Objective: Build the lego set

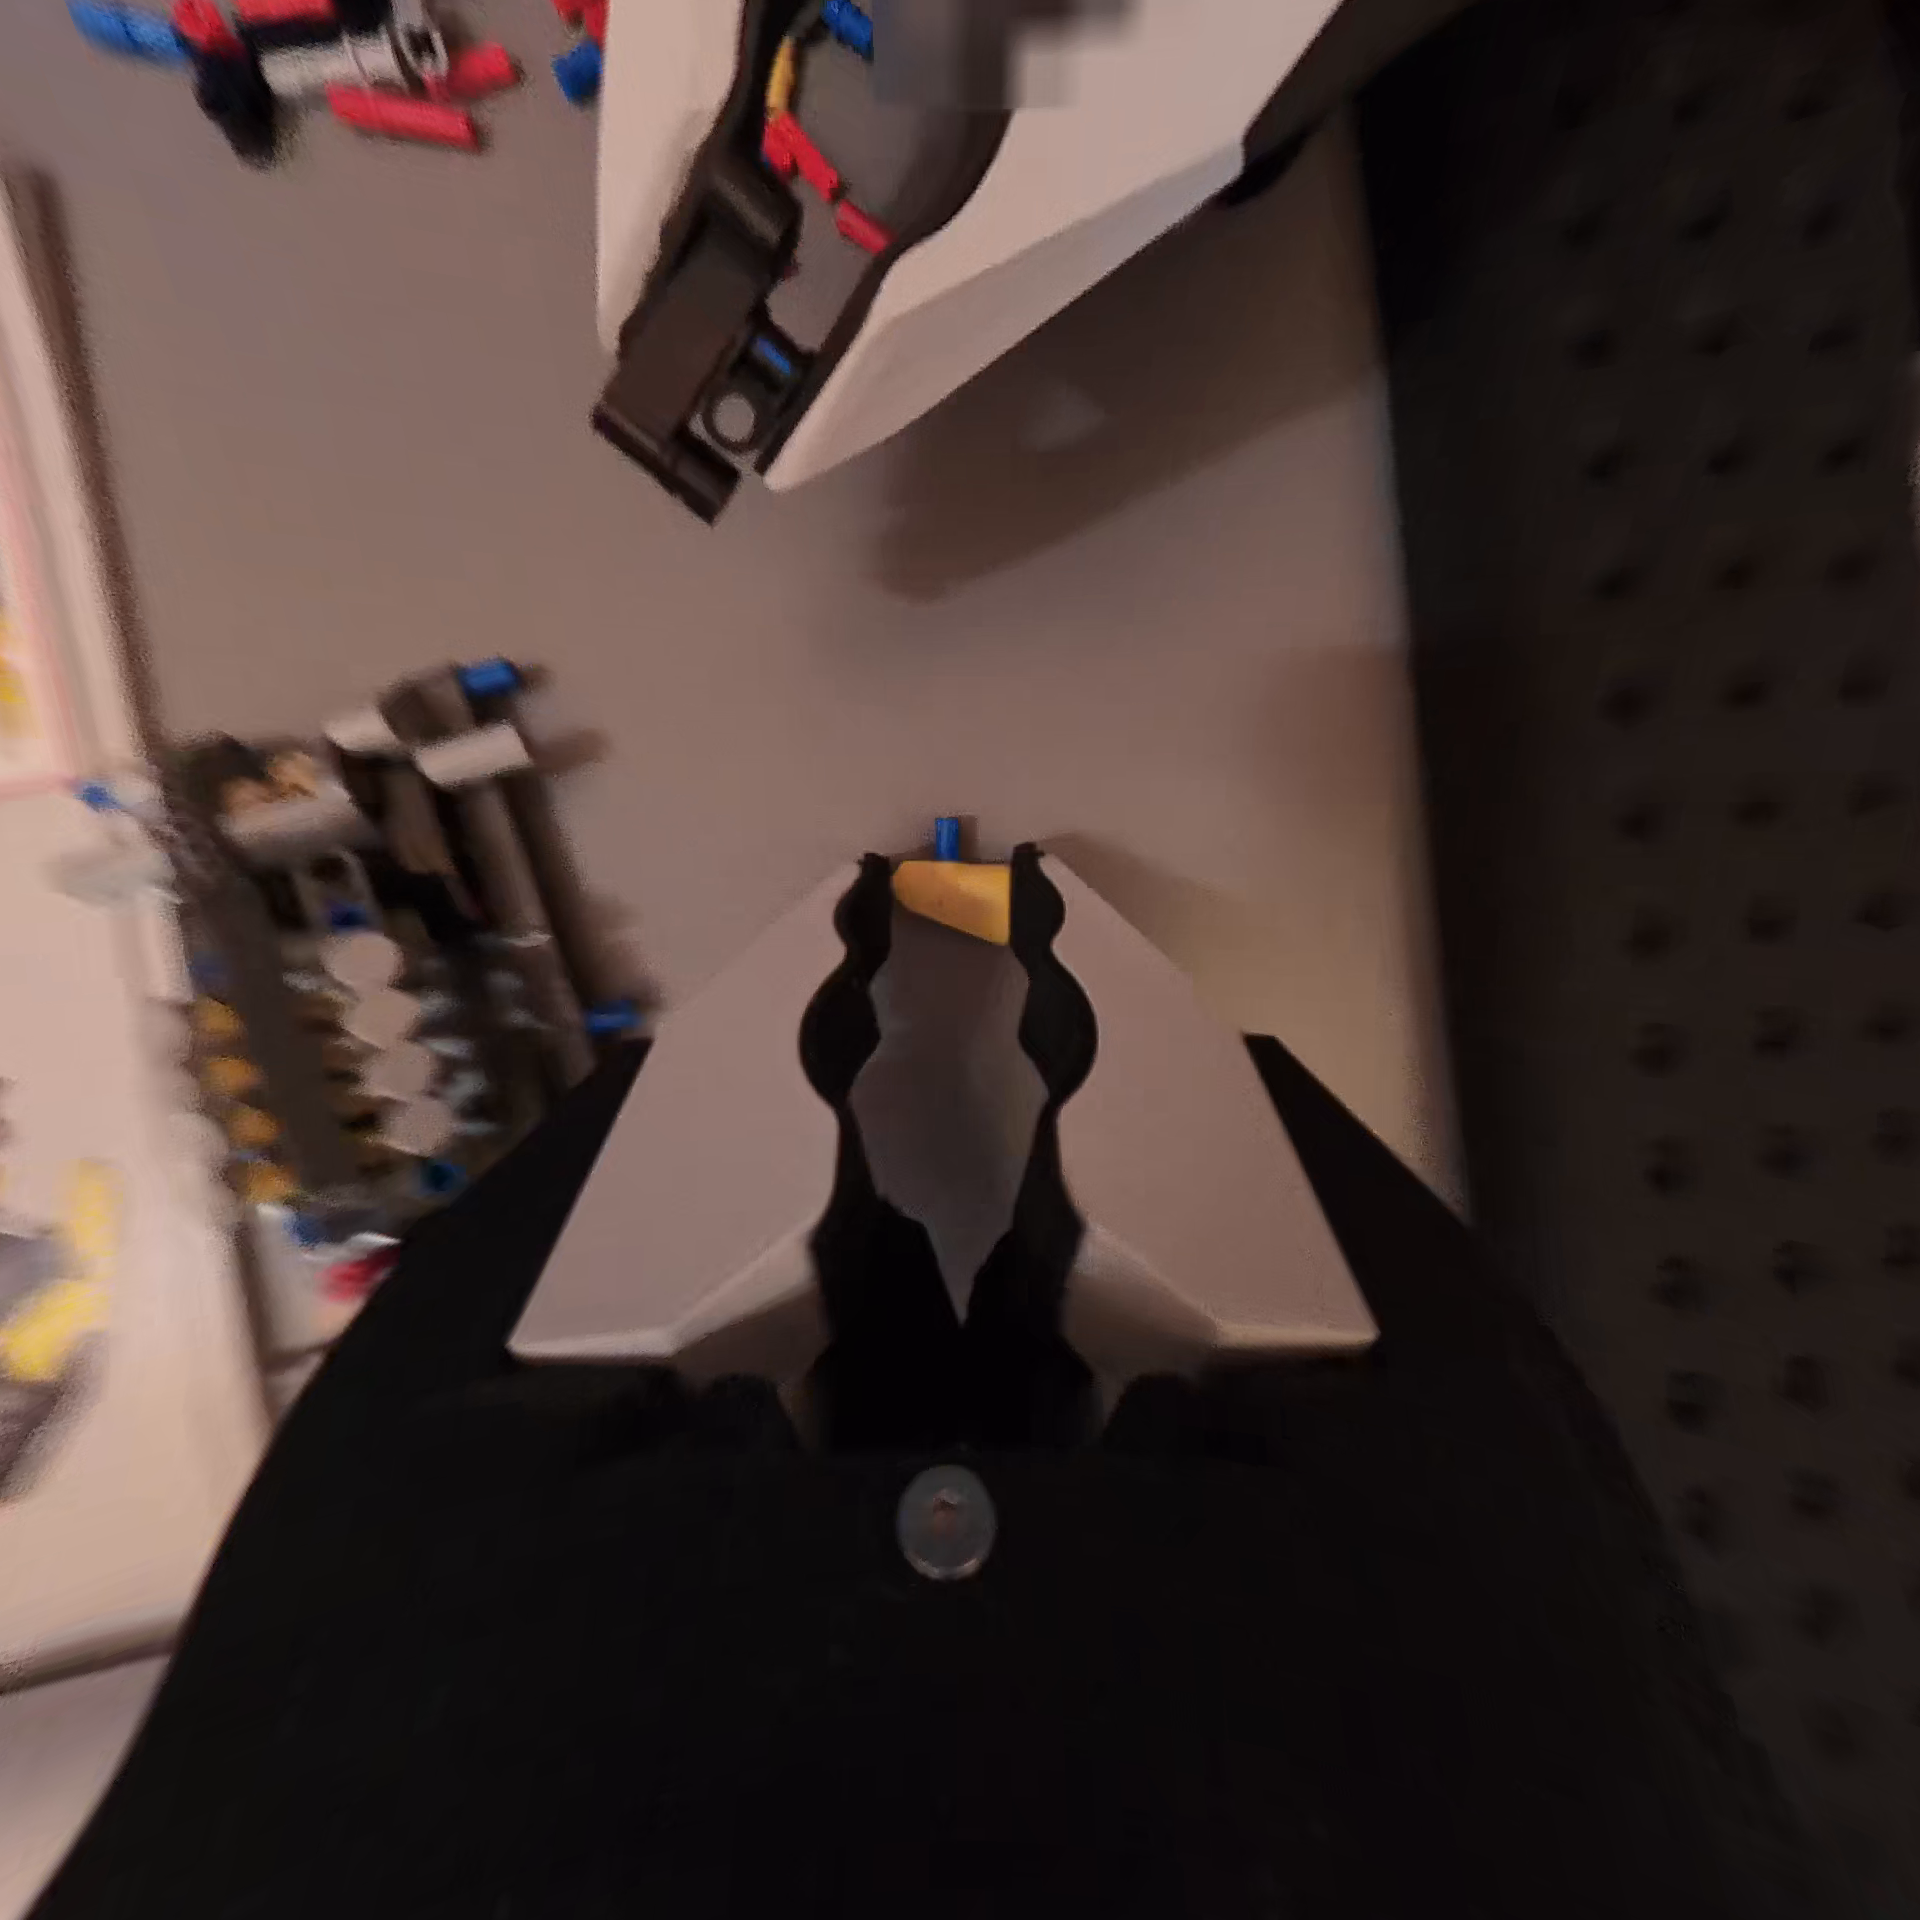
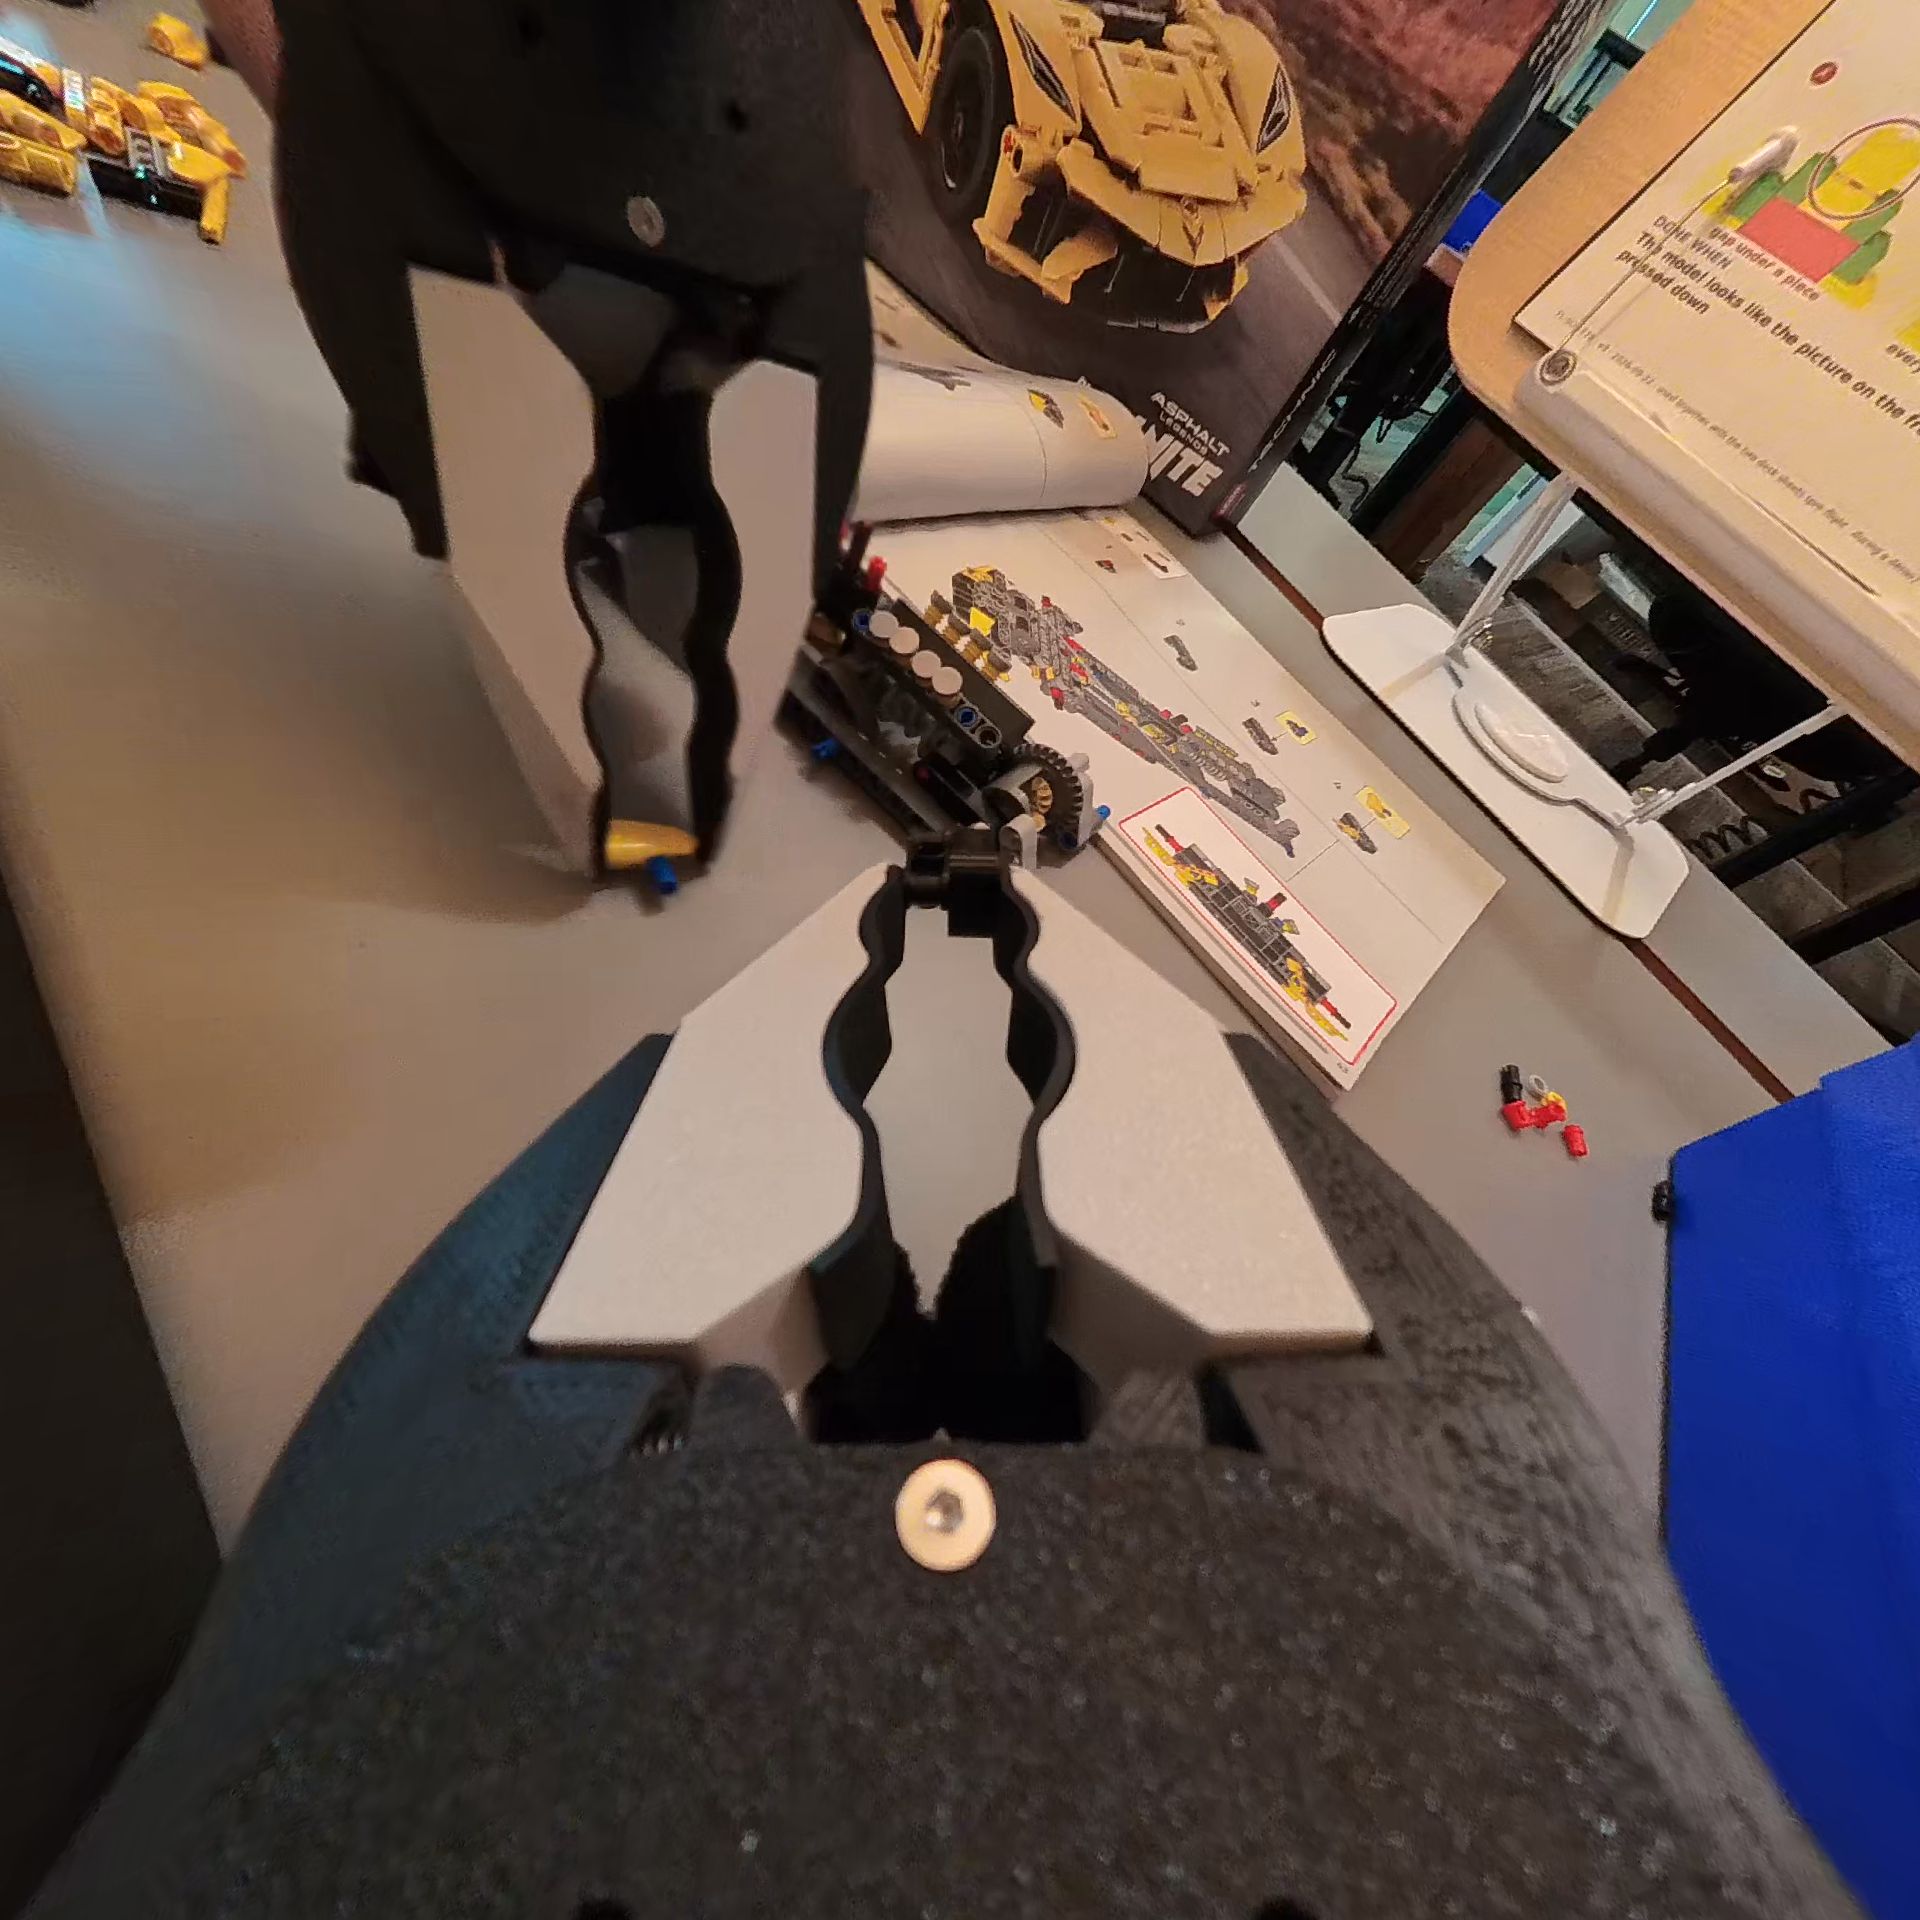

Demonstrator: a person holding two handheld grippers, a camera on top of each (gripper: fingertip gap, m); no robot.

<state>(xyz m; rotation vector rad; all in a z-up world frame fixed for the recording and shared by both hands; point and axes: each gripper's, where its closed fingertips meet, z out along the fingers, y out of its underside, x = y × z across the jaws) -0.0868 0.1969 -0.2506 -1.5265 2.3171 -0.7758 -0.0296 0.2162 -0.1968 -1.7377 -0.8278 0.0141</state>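
Note:
My left gripper (image 1: pixel 951 860) is shut on a small yellow piece (image 1: pixel 956 899) with a blue pin (image 1: pixel 945 834) sticking out past the tips. It also shows in the right wrist view (image 2: pixel 652 844), pointing down close above the table with the yellow piece (image 2: pixel 636 840). My right gripper (image 2: pixel 951 871) is shut on a small black connector piece (image 2: pixel 954 854). In the left wrist view it (image 1: pixel 722 447) hangs at the top with the black piece (image 1: pixel 736 418). The partly built dark chassis (image 2: pixel 925 707) lies on the instruction booklet (image 2: pixel 1299 831), just beyond the right gripper's tips.
The set's box (image 2: pixel 1143 208) stands behind the booklet. A white stand with a board (image 2: pixel 1507 748) is at the right, a blue object (image 2: pixel 1797 1455) at the near right. Loose red pieces (image 2: pixel 1536 1112), yellow pieces (image 2: pixel 114 135), and red and blue pieces (image 1: pixel 405 104) lie about. My left tips are about 30 cm from the blue object (image 2: pixel 1797 1455), my right tips only 25 cm.

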